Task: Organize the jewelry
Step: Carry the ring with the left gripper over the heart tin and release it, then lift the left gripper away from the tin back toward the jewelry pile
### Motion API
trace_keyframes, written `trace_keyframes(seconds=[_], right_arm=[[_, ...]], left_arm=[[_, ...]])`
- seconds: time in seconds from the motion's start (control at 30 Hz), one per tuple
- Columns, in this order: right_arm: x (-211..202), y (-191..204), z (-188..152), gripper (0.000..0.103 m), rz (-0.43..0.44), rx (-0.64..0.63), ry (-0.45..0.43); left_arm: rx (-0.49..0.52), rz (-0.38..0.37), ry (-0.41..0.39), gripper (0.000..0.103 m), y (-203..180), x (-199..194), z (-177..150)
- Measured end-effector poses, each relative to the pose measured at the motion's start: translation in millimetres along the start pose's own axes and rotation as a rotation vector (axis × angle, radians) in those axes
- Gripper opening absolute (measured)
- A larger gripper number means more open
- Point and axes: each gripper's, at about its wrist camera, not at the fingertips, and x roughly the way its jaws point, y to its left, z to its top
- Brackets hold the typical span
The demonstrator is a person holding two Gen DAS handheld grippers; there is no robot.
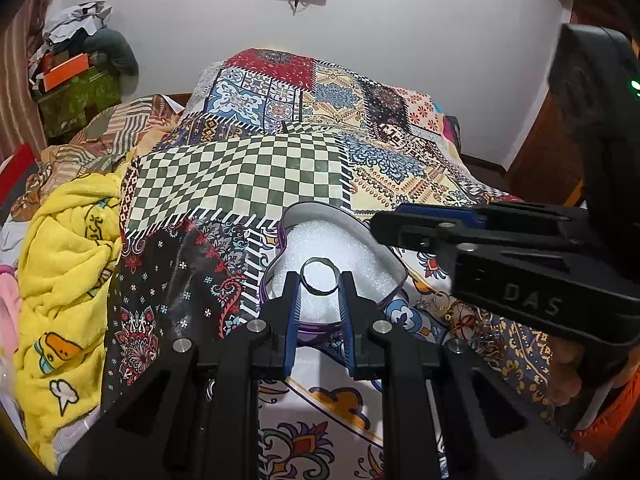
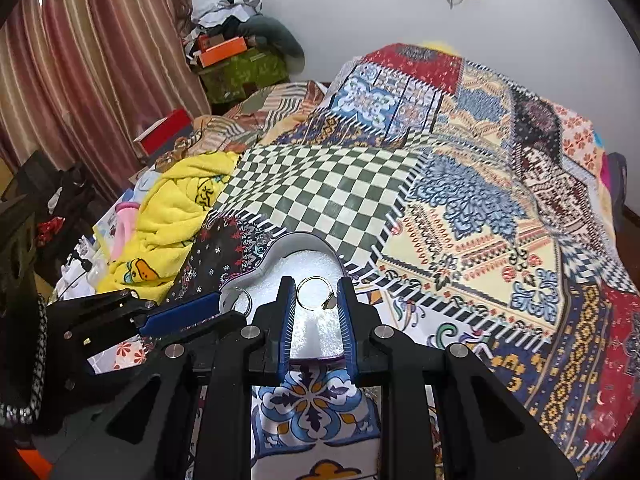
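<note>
Carrying one ring apiece, both tongs are hovering over the heart-shaped box (image 2: 304, 240): the left gripper (image 1: 320, 280) is pinching a plain ring (image 1: 320, 278), the right gripper (image 2: 316, 296) a stone-set ring (image 2: 314, 294). Next, I judge, lowering each onto the white foam (image 1: 348, 248) beneath the fingertips before loosening the pinch.

The only lettering I can read is "DAS", moulded in raised capitals on the black body of my right gripper (image 1: 390, 222), where it crosses the right middle of the left wrist view. On the yellow towel (image 1: 68, 264) at the left of that view there are dark drawn marks above a cartoon duck, but I cannot make them out as letters. In the right wrist view I find nothing legible, neither on the boxes at the upper left nor on the patterned bedspread (image 2: 460, 216).
</note>
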Motion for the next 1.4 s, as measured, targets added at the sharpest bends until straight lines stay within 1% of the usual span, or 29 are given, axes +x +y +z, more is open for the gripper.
trace_keyframes(seconds=[0.3, 0.53, 0.6, 0.63, 0.67, 0.77, 0.83, 0.9, 1.1, 1.4], right_arm=[[13.2, -3.0, -0.3, 0.019, 0.004, 0.014, 0.040], [14.1, -5.4, 2.2, 0.019, 0.018, 0.031, 0.053], [13.1, -4.9, 2.9, 0.026, 0.023, 0.029, 0.059], [11.0, -4.4, 3.1, 0.034, 0.021, 0.027, 0.055], [9.2, -3.9, 2.5, 0.040, 0.016, 0.025, 0.046], [-1.0, -2.9, 2.2, 0.041, -0.009, 0.020, 0.018], [-9.7, -3.6, 2.1, 0.041, -0.027, 0.021, -0.004], [-22.7, -6.0, 2.4, 0.041, -0.040, 0.026, -0.031], [-56.2, -13.1, -1.1, 0.041, -0.107, 0.025, -0.089], [-92.1, -31.1, -21.4, 0.041, -0.154, 0.070, -0.109]], left_arm=[[-0.024, -0.008, 0.006, 0.018, 6.4, 6.4, 0.2], [-0.028, -0.009, 0.012, 0.018, 8.3, 7.0, -1.0], [-0.033, -0.016, 0.018, 0.018, 8.7, 6.9, -0.9], [-0.033, -0.017, 0.019, 0.018, 8.6, 6.9, -0.9], [-0.033, -0.017, 0.022, 0.018, 8.3, 6.9, -0.5], [-0.029, -0.014, 0.024, 0.018, 7.2, 4.6, -0.1], [-0.027, -0.011, 0.020, 0.023, 6.5, 1.5, 0.5], [-0.023, -0.005, 0.010, 0.025, 5.2, -3.2, 1.5], [-0.002, 0.008, -0.026, 0.025, -3.0, -23.3, 7.2], [0.030, 0.001, -0.061, 0.026, -23.3, -49.2, 12.4]])
